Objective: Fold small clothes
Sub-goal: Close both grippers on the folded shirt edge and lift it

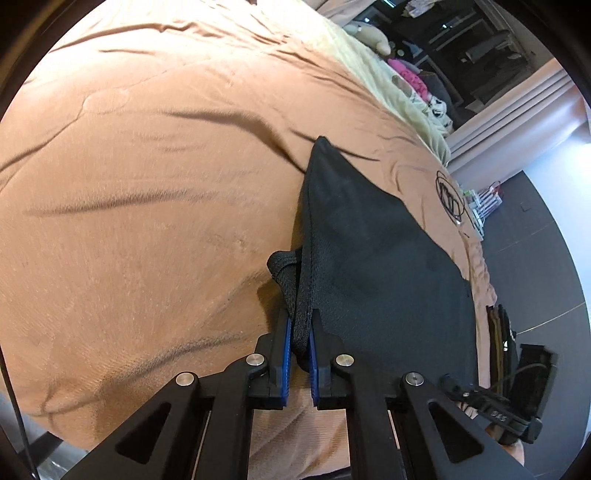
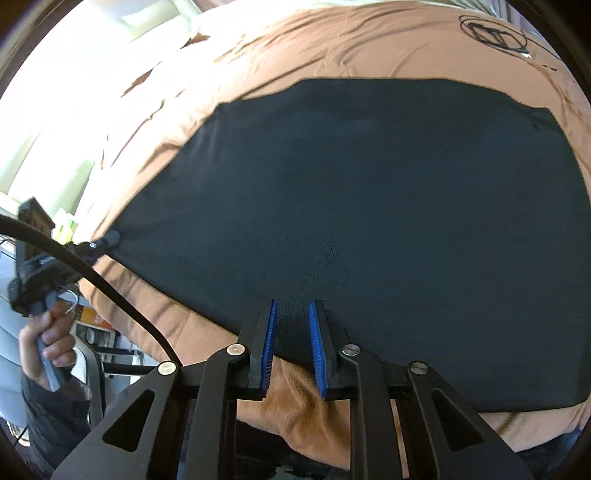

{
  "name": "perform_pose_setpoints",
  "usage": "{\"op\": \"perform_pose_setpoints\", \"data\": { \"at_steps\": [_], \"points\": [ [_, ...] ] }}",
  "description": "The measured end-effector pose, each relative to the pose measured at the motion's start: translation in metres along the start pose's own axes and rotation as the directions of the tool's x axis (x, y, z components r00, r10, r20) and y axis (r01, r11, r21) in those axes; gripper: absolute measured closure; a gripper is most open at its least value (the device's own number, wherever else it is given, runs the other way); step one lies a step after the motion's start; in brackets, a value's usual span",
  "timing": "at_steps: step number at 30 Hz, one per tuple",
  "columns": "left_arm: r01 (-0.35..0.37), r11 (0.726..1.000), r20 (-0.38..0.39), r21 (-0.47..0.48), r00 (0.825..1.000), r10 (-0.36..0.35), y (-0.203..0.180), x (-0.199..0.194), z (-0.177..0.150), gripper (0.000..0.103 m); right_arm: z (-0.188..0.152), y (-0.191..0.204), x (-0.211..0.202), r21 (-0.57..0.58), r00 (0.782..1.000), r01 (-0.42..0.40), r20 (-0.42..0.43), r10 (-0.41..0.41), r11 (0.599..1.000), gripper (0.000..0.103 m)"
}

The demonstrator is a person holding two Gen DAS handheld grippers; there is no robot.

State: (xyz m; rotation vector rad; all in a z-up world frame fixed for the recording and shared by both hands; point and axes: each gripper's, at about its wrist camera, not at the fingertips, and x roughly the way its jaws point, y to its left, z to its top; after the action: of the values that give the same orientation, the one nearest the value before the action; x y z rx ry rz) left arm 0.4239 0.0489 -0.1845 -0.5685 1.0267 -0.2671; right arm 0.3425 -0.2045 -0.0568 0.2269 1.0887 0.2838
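Observation:
A black mesh garment (image 2: pixel 369 192) lies spread flat on a tan bedspread (image 2: pixel 295 48). In the left wrist view the garment (image 1: pixel 369 258) runs away to the right. My left gripper (image 1: pixel 301 325) is shut on the garment's bunched black edge and drawstring at its near left corner. It also shows in the right wrist view (image 2: pixel 107 240), pinching that corner. My right gripper (image 2: pixel 291 321) is partly open, its blue pads straddling the garment's near edge with cloth between them, not clamped.
A coiled black cable (image 2: pixel 491 31) lies on the bedspread beyond the garment. Pillows and clothes (image 1: pixel 413 81) sit at the far side of the bed (image 1: pixel 147 184). A person's hand (image 2: pixel 48 343) holds the left gripper's handle. Dark floor (image 1: pixel 535 240) lies right of the bed.

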Motion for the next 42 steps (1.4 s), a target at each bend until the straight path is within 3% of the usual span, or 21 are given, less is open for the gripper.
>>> {"op": "perform_pose_setpoints", "data": {
  "at_steps": [18,42],
  "points": [
    [-0.002,0.998,0.01,-0.062,1.0,0.003,0.006,0.002,-0.001,0.095,0.075,0.002,0.043,-0.01,0.993,0.12,-0.002,-0.12,0.993,0.092],
    [-0.045,0.986,-0.013,-0.162,0.999,0.044,0.014,0.015,-0.005,0.095,0.174,-0.005,0.081,-0.067,0.977,0.215,0.0,-0.215,0.974,0.092]
  ]
}}
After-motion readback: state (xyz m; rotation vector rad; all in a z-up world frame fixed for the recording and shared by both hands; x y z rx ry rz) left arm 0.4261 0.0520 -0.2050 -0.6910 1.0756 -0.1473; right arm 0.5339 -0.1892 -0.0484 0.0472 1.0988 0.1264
